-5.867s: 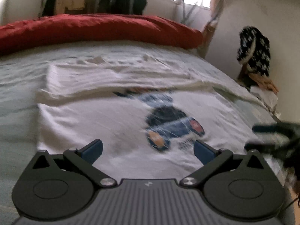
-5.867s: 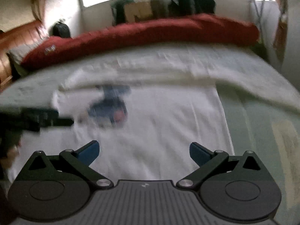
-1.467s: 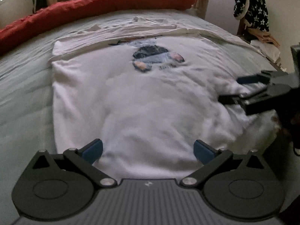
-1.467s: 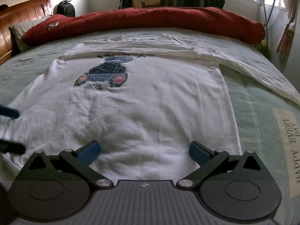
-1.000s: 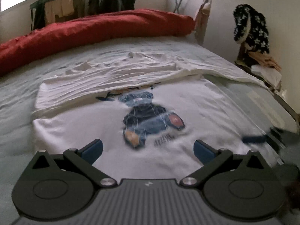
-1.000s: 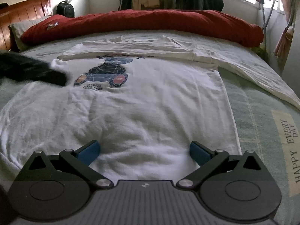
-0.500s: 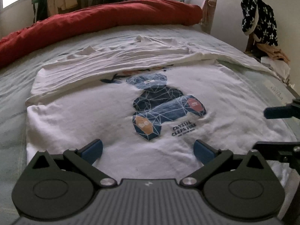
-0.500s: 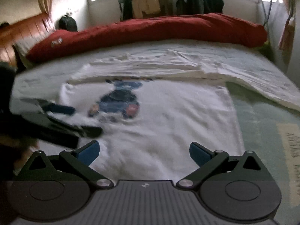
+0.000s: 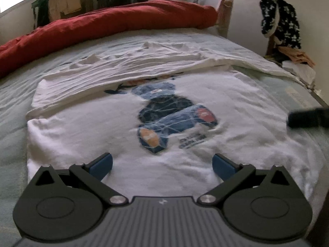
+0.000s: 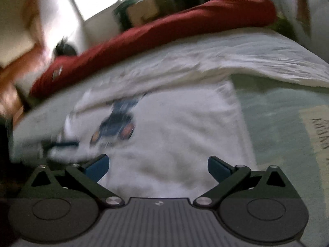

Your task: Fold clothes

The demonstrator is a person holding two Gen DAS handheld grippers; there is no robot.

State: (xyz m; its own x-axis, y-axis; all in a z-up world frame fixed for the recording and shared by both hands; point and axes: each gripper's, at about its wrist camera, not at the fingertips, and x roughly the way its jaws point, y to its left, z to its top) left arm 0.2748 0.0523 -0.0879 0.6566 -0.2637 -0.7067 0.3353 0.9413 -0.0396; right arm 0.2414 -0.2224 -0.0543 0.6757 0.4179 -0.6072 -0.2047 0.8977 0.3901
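right gripper (image 10: 158, 165) swung, tilted, T-shirt (image 10: 174, 135) blurred

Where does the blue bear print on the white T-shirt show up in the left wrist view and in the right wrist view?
Left wrist: the bear print sits near the centre of the frame, on the white T-shirt, above the open left gripper.
Right wrist: the print is blurred, left of centre, above the left finger of the open right gripper.
Shared landmark: the red duvet across the far side of the bed.
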